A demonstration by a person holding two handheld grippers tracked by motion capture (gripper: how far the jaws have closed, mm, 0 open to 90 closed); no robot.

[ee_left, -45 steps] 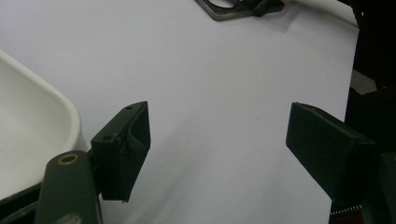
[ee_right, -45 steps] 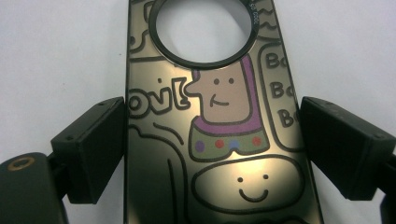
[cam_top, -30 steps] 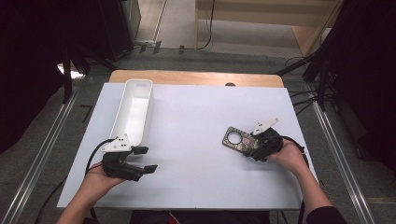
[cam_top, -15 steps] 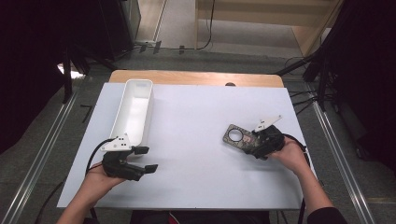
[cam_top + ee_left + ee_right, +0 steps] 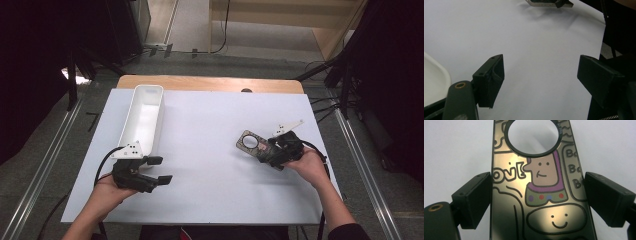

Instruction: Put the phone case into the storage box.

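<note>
On the white table (image 5: 210, 150), my right hand-held gripper (image 5: 537, 197) straddles the cartoon-printed card (image 5: 541, 195), jaws touching its edges; my left hand-held gripper (image 5: 541, 77) gapes near the white tray (image 5: 145, 117).

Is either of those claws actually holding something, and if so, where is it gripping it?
The right claw straddles a flat cartoon-printed card with a round lens, one jaw beside each long edge; a firm pinch cannot be told. The left claw is open and holds nothing.

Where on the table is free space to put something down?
The widest bare patch lies between the bin and the flat card. The near edge between the left gripper and right gripper is free too. It is crowded around each gripper.
</note>
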